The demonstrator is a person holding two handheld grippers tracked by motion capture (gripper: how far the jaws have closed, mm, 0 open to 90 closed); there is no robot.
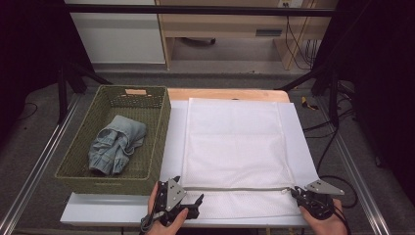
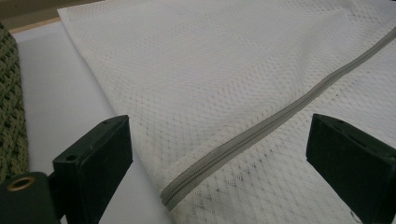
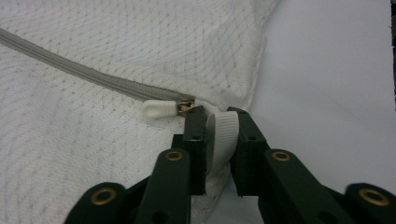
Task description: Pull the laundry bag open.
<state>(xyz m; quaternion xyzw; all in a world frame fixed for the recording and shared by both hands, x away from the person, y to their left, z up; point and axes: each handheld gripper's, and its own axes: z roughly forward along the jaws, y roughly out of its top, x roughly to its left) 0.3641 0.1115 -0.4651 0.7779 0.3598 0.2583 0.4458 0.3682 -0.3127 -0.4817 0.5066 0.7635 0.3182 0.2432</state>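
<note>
A white mesh laundry bag [image 1: 235, 142] lies flat on the white table cover, its grey zipper [image 1: 235, 188] running along the near edge. My left gripper [image 1: 198, 200] rests at the zipper's left end. In the left gripper view its jaws stand wide open [image 2: 224, 163], with the zipper [image 2: 261, 126] passing between them untouched. My right gripper [image 1: 296, 193] is at the bag's near right corner. There it is shut [image 3: 217, 116] on a white ribbed fabric tab [image 3: 222, 140], just right of the white zipper pull [image 3: 159, 109].
A green woven basket [image 1: 161, 127] stands left of the bag and holds a crumpled denim garment [image 1: 115, 144]. Its wall [image 2: 9, 116] lies close to my left gripper. The table's front edge runs just below both hands. Cables lie on the floor at the right.
</note>
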